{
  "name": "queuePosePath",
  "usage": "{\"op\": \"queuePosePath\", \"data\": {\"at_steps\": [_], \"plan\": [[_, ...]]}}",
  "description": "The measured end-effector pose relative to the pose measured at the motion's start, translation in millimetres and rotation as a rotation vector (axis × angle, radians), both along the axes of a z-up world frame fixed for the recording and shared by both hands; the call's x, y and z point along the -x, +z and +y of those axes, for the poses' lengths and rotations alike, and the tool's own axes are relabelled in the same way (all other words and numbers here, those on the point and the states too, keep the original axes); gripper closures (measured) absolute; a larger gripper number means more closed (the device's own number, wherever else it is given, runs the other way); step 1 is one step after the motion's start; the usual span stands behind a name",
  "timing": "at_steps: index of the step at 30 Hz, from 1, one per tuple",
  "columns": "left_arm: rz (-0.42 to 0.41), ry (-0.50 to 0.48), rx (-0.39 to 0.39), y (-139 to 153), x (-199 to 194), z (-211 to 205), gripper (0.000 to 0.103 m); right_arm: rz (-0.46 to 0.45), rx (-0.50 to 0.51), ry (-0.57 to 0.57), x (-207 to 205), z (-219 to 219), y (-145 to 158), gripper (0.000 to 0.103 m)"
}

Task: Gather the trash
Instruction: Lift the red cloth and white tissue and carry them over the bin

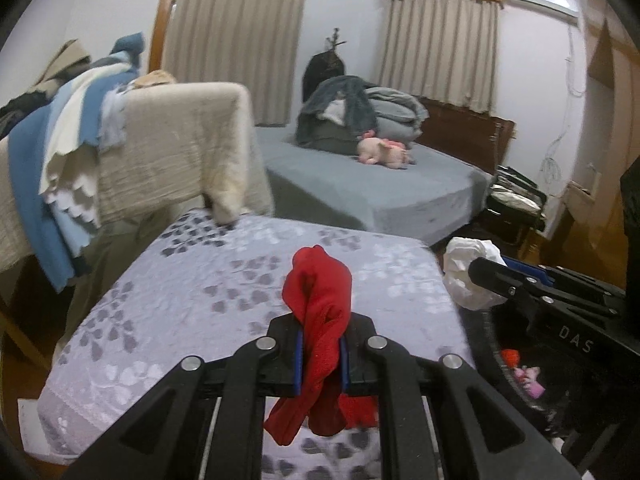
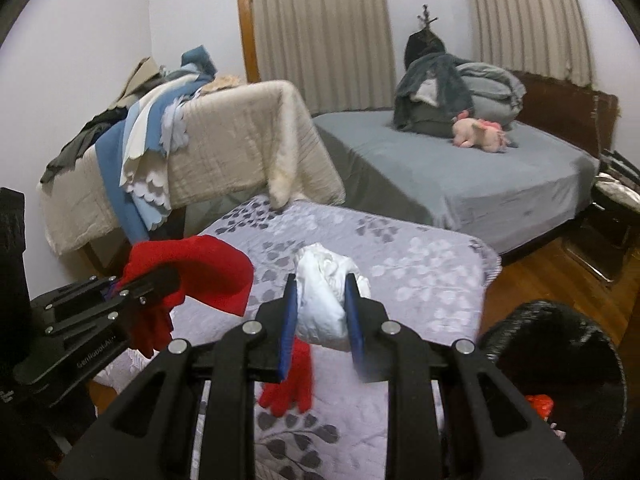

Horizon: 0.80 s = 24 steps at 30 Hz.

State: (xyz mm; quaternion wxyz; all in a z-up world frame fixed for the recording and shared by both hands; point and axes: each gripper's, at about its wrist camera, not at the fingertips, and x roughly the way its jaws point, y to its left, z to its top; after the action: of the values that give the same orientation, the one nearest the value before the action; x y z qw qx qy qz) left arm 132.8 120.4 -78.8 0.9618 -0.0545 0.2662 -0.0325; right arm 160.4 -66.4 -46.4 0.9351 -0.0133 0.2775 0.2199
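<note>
Left gripper point(image 1: 320, 354) has its jaws clamped on a red cloth point(image 1: 318, 300), right gripper point(image 2: 322, 312) pinches a white crumpled wad point(image 2: 326, 300), both above the leaf-patterned tabletop point(image 1: 200, 292). At four o'clock, a black bin point(image 2: 560, 344). Farther, at one o'clock, the grey bed point(image 2: 460, 176) with a pink plush toy point(image 2: 478, 132); curtains point(image 2: 320, 28) behind.
</note>
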Motion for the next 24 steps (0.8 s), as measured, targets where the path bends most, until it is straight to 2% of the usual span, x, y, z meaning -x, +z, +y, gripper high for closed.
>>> {"op": "queuePosePath", "data": {"at_steps": [12,24], "plan": [[-0.03,-0.141,0.003,17,5,-80,0.09,-0.042,-0.004,-0.131,28,-82,16,0.081],[-0.026,-0.269,0.001,17,1,-147,0.09,-0.041,-0.001,-0.282,50,-163,11,0.081]]}}
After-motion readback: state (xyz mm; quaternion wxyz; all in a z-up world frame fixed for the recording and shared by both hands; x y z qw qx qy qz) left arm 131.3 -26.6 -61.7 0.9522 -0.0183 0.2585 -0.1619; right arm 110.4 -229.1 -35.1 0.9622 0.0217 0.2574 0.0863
